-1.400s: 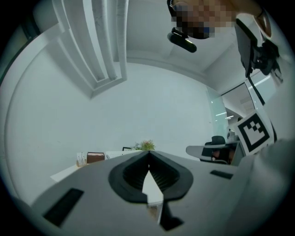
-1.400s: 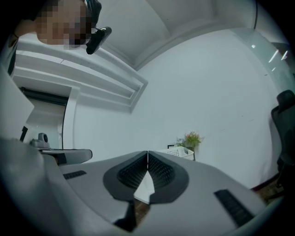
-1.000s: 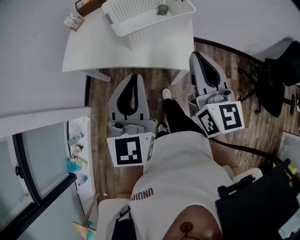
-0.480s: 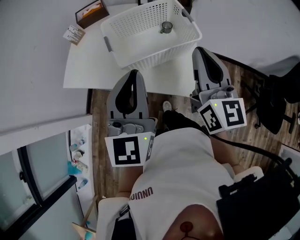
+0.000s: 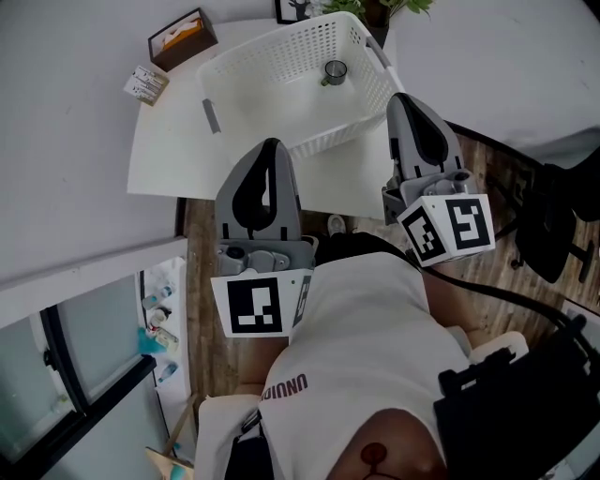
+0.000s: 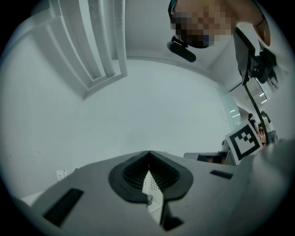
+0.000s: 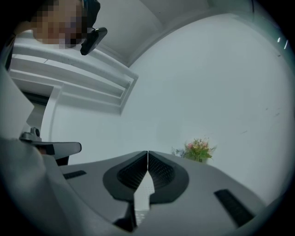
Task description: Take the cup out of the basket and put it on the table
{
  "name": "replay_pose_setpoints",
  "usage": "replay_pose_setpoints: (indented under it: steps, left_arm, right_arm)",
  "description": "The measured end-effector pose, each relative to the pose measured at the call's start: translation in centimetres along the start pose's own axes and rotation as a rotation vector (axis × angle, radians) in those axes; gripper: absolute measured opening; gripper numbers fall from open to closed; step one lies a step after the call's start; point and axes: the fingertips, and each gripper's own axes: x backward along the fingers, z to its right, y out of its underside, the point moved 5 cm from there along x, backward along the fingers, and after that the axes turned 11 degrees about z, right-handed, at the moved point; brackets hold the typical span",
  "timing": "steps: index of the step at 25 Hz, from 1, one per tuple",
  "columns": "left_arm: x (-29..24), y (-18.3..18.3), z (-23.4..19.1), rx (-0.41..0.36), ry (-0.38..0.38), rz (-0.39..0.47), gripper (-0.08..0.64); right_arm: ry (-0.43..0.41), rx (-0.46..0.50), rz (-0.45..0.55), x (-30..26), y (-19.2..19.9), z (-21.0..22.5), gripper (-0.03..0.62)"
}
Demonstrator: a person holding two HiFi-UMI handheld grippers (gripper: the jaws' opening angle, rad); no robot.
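A small metal cup [image 5: 335, 71] stands upright inside the white lattice basket [image 5: 323, 142] near its far right side. The basket rests on a white table [image 5: 169, 150]. My left gripper [image 5: 272, 143] is shut and empty, its tip over the table's front edge just short of the basket. My right gripper [image 5: 404, 97] is also shut and empty, beside the basket's right corner. In the left gripper view the jaws [image 6: 149, 152] meet, with a sliver of basket lattice [image 6: 152, 186] below them. The right gripper view shows its jaws [image 7: 147, 152] closed against a white wall.
A brown box [image 5: 181, 37] and a small packet [image 5: 145, 84] lie at the table's far left. A plant [image 5: 375, 7] stands behind the basket; its flowers [image 7: 197, 150] show in the right gripper view. A black chair [image 5: 553, 220] is at the right, a glass door [image 5: 84, 366] at the left.
Both grippers have moved forward from over the wooden floor to the table's front edge and the basket. The basket and cup now appear closer. Both pairs of jaws stayed shut.
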Motion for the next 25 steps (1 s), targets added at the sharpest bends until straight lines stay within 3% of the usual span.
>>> replay_pose_setpoints:
  steps: [8,14,20,25]
  left_arm:
    - [-2.9,-0.6,-1.1,0.034,0.066,0.02,0.014]
    - [-6.5,-0.6,-2.7,0.061,0.159,0.027,0.014]
    - [-10.3,-0.2,-4.3,0.039,0.233,0.021,0.014]
    - [-13.8,1.5,-5.5,0.155,0.3,-0.006,0.015]
  right_arm:
    - [0.053,-0.005,-0.002,-1.4,0.4,0.8,0.02]
    - [0.12,0.013,0.011,-3.5,0.2,1.1,0.02]
    - [0.183,0.04,0.028,-5.0,-0.1,1.9,0.02]
    - [0.234,0.057,0.027,-5.6,0.2,2.4,0.02]
